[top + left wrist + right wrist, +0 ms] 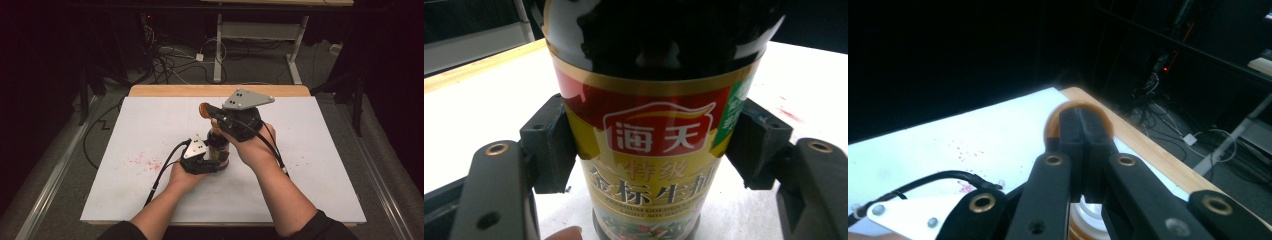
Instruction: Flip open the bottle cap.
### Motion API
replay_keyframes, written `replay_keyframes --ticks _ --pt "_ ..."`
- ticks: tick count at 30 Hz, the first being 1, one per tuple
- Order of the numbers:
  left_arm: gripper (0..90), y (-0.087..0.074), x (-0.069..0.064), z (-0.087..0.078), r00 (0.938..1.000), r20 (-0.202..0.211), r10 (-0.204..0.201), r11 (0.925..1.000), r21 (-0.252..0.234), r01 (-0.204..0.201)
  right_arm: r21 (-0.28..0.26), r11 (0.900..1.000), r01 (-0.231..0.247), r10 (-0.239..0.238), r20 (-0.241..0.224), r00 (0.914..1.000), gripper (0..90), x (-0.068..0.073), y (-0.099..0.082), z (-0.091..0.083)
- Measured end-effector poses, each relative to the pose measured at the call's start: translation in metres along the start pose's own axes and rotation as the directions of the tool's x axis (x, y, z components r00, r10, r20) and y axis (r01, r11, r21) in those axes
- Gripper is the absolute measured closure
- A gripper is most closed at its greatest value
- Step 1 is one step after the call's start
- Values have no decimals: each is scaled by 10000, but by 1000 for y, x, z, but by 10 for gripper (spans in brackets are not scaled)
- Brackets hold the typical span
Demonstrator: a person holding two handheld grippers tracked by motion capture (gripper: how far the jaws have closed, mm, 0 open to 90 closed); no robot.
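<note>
A: Two grippers are being worked over one soy sauce bottle [218, 147], which is stood upright near the middle of the white table [310, 165]. The left gripper [212, 161] is seen low on the bottle, and its jaws are clamped on the labelled body from either side.

B: That hold is confirmed in the left gripper view: the red and gold label [659, 150] is pressed between both black pads [549, 145], and the bottle's dark shoulder is caught above them. A fingertip is glimpsed at the bottom edge.

A: Up top, the right gripper [206, 110] is held above the bottle, tilted away from the person. Its jaws are drawn tight together, and an orange cap [204, 109] is pinched at their tips.

B: In the right gripper view the cap [1078, 111] is shown as an orange ring around the closed jaw tips, apart from the bottle's white neck [1087, 210], which is glimpsed below between the jaw arms. Reddish specks [142, 161] are noted on the table to the left
</note>
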State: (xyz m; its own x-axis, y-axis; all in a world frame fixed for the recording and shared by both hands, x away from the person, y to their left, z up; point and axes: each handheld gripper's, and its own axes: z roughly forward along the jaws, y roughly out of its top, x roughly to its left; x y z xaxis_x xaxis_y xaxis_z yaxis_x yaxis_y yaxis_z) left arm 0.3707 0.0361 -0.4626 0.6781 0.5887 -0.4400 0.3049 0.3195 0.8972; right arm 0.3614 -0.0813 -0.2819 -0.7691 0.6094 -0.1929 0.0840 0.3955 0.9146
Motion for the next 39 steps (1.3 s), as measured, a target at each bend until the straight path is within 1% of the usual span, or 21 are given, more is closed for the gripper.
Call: replay_keyframes --ticks 2,4,11,15,18,19,20,21,24,25,27,28,33,38,39 --pt "288 0 0 0 10000 -4 -5 10000 -10 5 -36 9999 -135 135 -38 9999 900 0 0 0" --pt "287 0 0 0 10000 -10 4 10000 -7 -4 -24 9999 -163 163 -37 9999 900 -1 -1 -1" --pt "286 0 0 0 10000 -2 -13 10000 -21 13 -122 9995 -285 288 207 9994 900 -9 -6 -11" --pt "285 0 0 1 10000 -6 -63 10000 -68 63 -162 9989 -429 434 317 9986 900 -14 -12 -16" --pt "285 0 0 0 10000 -14 -27 10000 -13 27 -179 9983 -548 555 444 9975 900 -19 -17 -20" --pt "284 0 1 1 9997 -223 -76 10000 -34 76 -190 9983 -549 558 474 9973 900 -20 -19 -21" --pt "284 0 0 1 9997 -229 -78 10000 -49 77 -176 9980 -602 610 525 9968 900 -21 -21 -23" --pt "284 0 -1 0 10000 -69 0 10000 -29 -1 -158 9979 -624 631 564 9964 900 -23 -23 -24" --pt "284 0 0 0 10000 -80 -27 10000 -24 27 -152 9974 -709 718 705 9949 900 -27 -29 -29" --pt "284 0 0 1 9996 -261 -112 9999 -68 110 -130 9973 -723 731 767 9944 900 -29 -31 -30" --pt "283 0 0 1 9996 -270 -83 9999 -74 81 -116 9967 -806 813 873 9929 900 -32 -36 -33" --pt "283 0 0 0 10000 -90 -27 10000 -15 26 -129 9964 -834 843 915 9922 900 -34 -39 -34" --pt "283 0 -1 0 9999 -116 -69 9999 -75 68 -5 9945 -1043 1038 1076 9888 900 -41 -54 -38" --pt "281 0 -1 0 9998 -143 -126 9999 -74 125 70 9916 -1292 1277 1100 9857 900 -44 -72 -39" --pt "281 -1 0 1 9993 -341 -183 9998 -126 179 79 9912 -1322 1305 1113 9852 900 -45 -76 -38"
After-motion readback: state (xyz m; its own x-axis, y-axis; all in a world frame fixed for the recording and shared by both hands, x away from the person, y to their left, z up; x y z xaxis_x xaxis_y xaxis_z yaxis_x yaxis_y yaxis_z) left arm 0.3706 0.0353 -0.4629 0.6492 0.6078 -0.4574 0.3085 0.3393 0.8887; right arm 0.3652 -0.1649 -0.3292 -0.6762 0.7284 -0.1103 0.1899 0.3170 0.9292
